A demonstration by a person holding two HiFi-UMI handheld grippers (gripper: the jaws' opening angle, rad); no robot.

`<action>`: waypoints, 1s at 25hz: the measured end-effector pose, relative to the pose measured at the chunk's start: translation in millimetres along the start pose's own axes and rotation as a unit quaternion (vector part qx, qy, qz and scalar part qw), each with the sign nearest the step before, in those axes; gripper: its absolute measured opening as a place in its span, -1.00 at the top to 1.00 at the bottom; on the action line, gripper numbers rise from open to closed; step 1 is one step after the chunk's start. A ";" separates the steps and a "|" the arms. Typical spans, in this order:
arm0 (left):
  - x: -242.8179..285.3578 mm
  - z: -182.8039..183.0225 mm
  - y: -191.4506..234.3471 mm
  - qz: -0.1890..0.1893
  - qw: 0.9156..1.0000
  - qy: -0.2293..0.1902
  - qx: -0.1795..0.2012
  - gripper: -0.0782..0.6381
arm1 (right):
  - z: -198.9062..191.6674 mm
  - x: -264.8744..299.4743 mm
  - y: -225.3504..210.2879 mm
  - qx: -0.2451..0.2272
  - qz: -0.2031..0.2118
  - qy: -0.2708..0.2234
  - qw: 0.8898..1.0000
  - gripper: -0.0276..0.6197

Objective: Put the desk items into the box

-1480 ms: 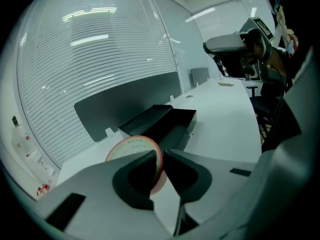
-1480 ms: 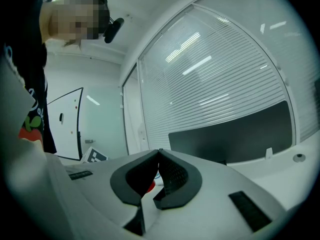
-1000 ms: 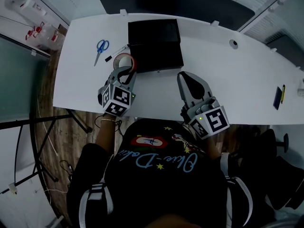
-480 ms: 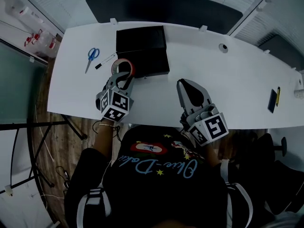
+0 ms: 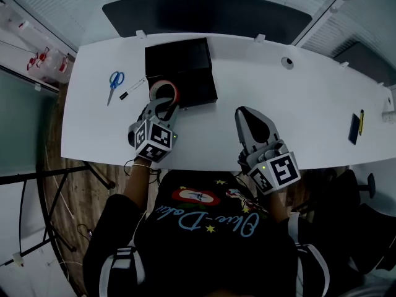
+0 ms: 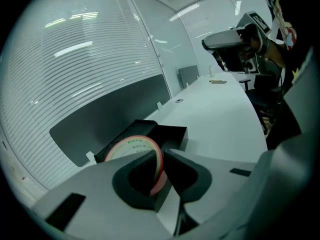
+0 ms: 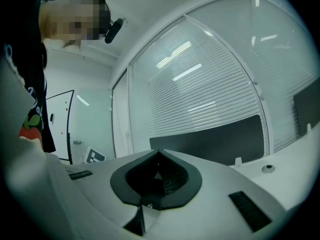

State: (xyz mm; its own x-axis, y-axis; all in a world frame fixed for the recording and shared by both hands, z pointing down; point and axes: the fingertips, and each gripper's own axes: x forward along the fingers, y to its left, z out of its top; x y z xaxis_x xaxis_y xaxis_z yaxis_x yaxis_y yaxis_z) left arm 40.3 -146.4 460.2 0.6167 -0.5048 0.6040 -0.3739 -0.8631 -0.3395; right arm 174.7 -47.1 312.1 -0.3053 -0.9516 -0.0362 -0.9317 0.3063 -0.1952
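Smooth white desk [image 5: 297, 104], matt black box [image 5: 176, 57] — perhaps cardboard — and a glossy tape roll [image 6: 131, 146].

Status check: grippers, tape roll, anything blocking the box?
Left gripper shut on tape roll, at left edge of black box. Right gripper shut, empty. Scissors and marker on desk, out of the way.

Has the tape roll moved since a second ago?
Yes. The tape roll has shifted right, away from the scissors, to overlap the black box's near edge.

Right tool [image 7: 158, 152], jaws together and empty, faces slatted blinds [image 7: 200, 96].
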 end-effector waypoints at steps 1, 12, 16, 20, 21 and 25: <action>2.3 -1.2 1.4 -0.004 1.000 0.002 0.001 0.59 | 0.6 2.2 -0.4 0.000 -0.003 0.000 1.000 0.91; 23.7 -18.7 0.2 -0.042 0.998 0.018 0.035 0.59 | -1.6 22.0 4.2 -0.003 -0.017 0.000 1.000 0.91; 30.0 -24.8 -2.0 -0.055 0.997 0.025 0.043 0.59 | -1.2 28.0 7.1 -0.006 -0.018 0.002 1.000 0.91; 34.9 -30.3 -0.8 -0.065 0.997 0.035 0.038 0.59 | -1.8 31.7 5.1 -0.006 -0.024 0.003 1.000 0.91; 36.7 -31.9 -0.2 -0.068 0.996 0.036 0.037 0.59 | -2.1 32.5 3.8 -0.006 -0.026 0.004 1.000 0.91; 42.3 -37.2 -0.2 -0.080 0.995 0.044 0.038 0.59 | -2.2 33.7 0.1 -0.004 -0.034 0.003 0.999 0.91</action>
State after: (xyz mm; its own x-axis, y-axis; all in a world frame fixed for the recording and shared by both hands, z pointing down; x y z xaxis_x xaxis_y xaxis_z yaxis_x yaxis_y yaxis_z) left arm 40.7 -166.9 512.7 0.6005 -0.3608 0.7137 -0.2204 -0.9325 -0.2860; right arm 163.9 -79.1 313.0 -0.2414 -0.9703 -0.0181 -0.9521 0.2404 -0.1890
